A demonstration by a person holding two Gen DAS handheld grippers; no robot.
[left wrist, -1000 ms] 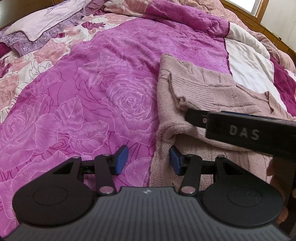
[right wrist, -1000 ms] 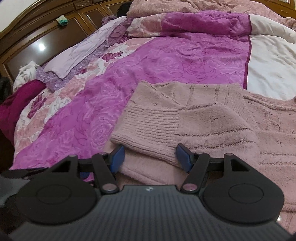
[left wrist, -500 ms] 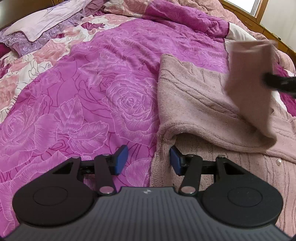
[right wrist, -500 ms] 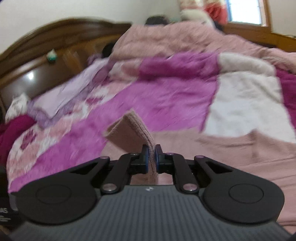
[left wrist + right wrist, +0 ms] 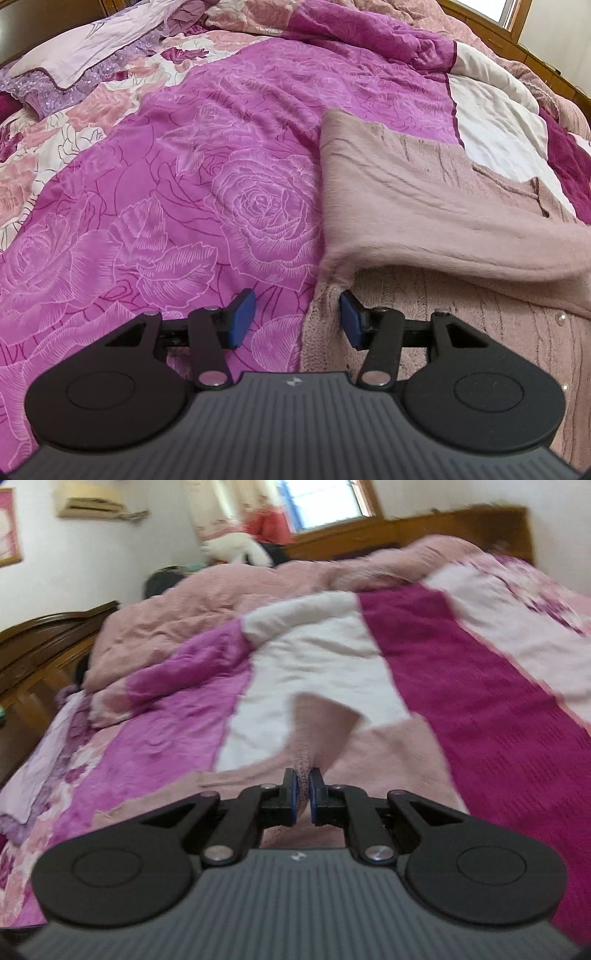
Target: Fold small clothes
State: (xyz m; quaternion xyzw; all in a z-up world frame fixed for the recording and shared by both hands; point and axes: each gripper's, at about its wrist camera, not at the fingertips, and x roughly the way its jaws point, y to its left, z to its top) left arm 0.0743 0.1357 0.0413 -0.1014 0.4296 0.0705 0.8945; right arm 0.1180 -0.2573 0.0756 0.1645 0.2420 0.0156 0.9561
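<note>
No readable text, label, brand or number shows in either view.

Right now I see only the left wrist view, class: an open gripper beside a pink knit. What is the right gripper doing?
Observer: The right gripper is shut on the sleeve.
Operator: Does the sleeve lie flat?
Observer: No, it rises from the pads as a raised flap over the white quilt patch.
Operator: What lies beyond?
Observer: A white plush toy below a window.
</note>
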